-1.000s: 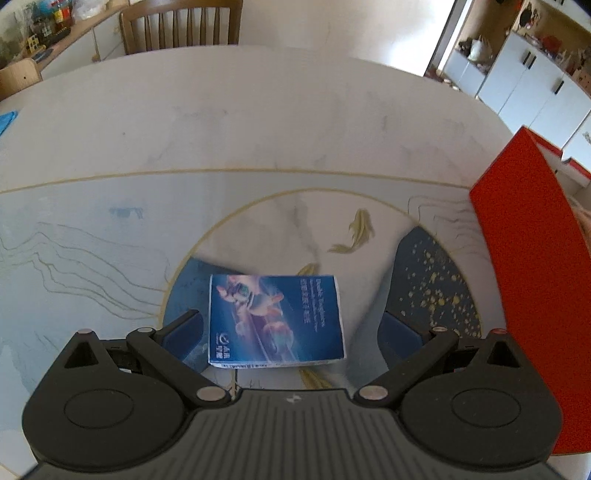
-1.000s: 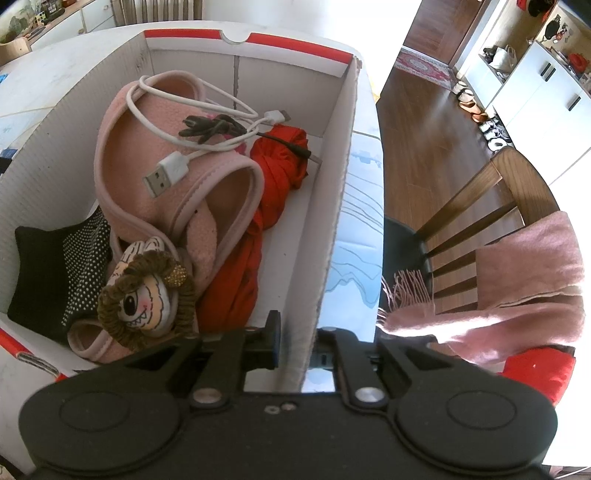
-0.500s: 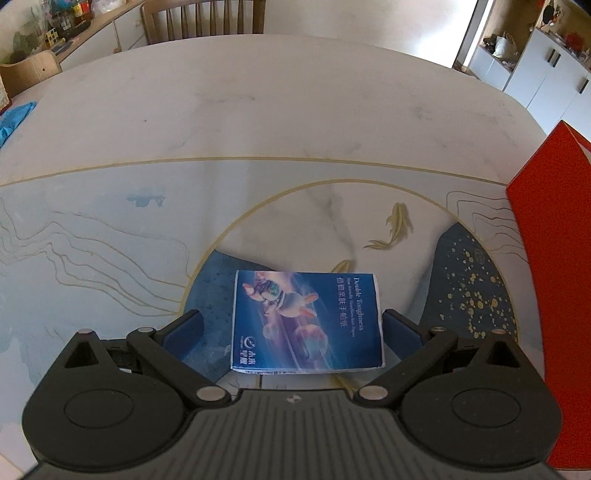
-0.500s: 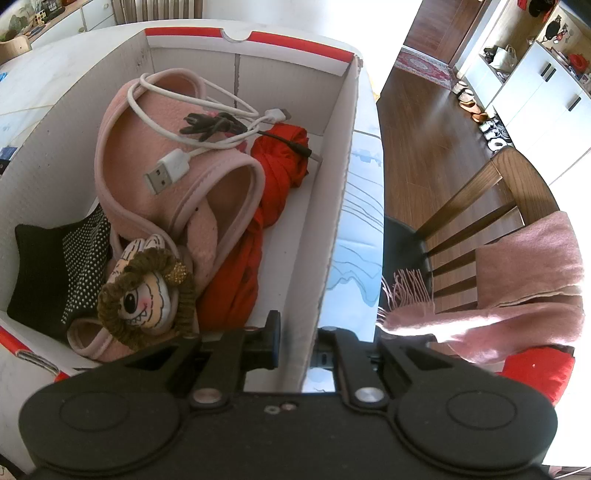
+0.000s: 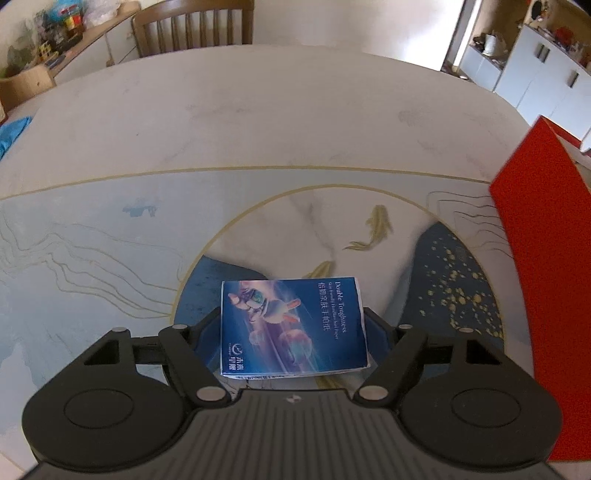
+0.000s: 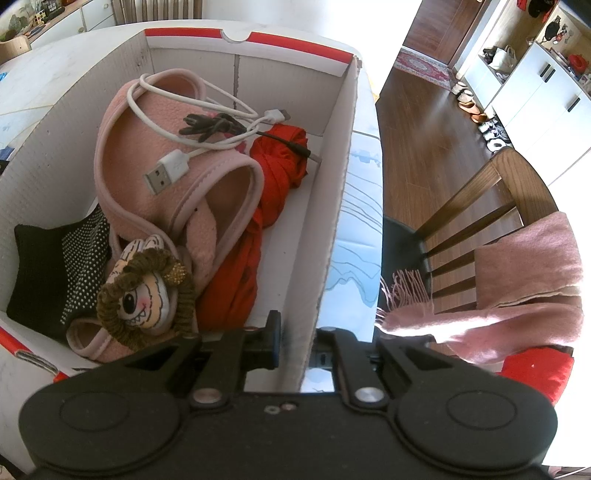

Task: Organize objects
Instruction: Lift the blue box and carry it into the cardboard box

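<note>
A blue tissue pack [image 5: 291, 328] lies flat on the patterned table [image 5: 258, 147] between the fingers of my left gripper [image 5: 291, 330]. The jaws are closing, and the blue pads [image 5: 207, 334] meet both short sides of the pack. In the right wrist view my right gripper [image 6: 295, 343] is shut on the right wall of the white and red cardboard box [image 6: 332, 206]. The box holds a pink fleece harness [image 6: 155, 166], a white USB cable [image 6: 166, 173], a red cloth [image 6: 258, 236], a black dotted cloth [image 6: 55, 269] and a small doll [image 6: 144, 295].
The box's red outer side [image 5: 546, 258] rises at the right of the left wrist view. One wooden chair [image 5: 195, 26] stands at the table's far edge. Another chair [image 6: 491, 206] with a pink scarf [image 6: 517, 288] stands right of the box, above wooden floor.
The left gripper's fingers have drawn in from wide open to the sides of the tissue pack, which now sits centred between them. The right gripper and the box have not moved.
</note>
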`<state>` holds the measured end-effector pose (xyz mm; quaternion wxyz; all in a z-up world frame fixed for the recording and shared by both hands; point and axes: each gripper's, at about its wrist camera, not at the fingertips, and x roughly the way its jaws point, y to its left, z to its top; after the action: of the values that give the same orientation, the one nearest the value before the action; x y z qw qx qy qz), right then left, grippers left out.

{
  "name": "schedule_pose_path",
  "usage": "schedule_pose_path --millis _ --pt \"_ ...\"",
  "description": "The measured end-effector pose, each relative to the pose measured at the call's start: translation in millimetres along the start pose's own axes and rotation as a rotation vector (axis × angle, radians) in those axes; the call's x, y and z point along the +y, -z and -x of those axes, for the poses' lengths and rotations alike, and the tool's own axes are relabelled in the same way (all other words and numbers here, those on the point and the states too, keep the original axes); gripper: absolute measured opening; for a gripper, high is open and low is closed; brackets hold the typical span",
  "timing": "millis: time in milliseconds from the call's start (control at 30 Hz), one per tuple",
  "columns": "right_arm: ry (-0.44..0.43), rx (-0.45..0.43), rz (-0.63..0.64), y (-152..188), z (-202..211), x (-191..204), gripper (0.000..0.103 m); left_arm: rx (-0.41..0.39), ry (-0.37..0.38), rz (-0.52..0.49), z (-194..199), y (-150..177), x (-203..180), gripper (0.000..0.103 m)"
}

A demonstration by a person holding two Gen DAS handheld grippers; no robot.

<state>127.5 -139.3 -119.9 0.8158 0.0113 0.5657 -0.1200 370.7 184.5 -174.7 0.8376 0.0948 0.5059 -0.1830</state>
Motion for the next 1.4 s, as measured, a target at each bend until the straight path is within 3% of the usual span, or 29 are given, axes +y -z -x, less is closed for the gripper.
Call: schedule_pose_path --millis 467,900,1400 --pt "-0.001 -0.002 -0.004 0 0 0 0.007 -0.070 0.078 -0.118 68 -2 -42 0.076" --pt "-0.008 -0.010 -0.011 -1 1 -1 0.006 -0.150 0.251 -0.314 129 -10 -123 0.076" --pt "-0.018 -0.016 -0.016 -1 1 -2 0.006 -0.097 0.389 -0.560 126 16 -224 0.076"
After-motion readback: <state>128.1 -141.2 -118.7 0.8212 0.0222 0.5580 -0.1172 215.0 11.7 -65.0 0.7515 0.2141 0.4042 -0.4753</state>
